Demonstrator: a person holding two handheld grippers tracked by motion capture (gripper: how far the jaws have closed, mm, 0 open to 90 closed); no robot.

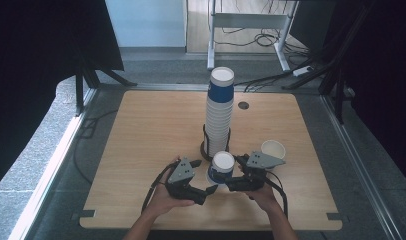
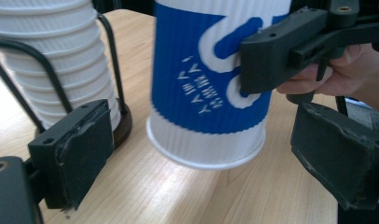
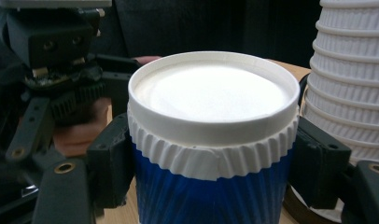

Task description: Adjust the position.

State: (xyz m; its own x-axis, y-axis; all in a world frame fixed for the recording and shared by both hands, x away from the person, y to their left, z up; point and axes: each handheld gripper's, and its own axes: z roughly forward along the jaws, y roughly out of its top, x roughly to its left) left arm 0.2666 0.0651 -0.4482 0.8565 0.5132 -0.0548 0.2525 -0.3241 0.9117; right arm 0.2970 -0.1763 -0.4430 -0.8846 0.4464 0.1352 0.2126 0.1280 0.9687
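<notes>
- Blue-and-white ribbed paper cup [image 1: 222, 168], upside down, is sitting tilted just in front of the tall stack of ribbed paper cups [image 1: 219, 114] in its black wire holder [image 1: 206, 145], one edge of its rim lifting off the pale wooden table [image 1: 141, 135].
- Right gripper [image 3: 211, 163] is clamping the cup wall, one jaw pressing on each side.
- Left gripper [image 2: 215, 154] is standing open; the cup lies between its pads [image 2: 80, 149] without touching them.
- Single white paper cup [image 1: 273, 148] is standing upright to the right.
- Risk, as judged: thin ribbed wall may be buckling under a harder squeeze; the tilted cup could slip, or knock against the stack.
</notes>
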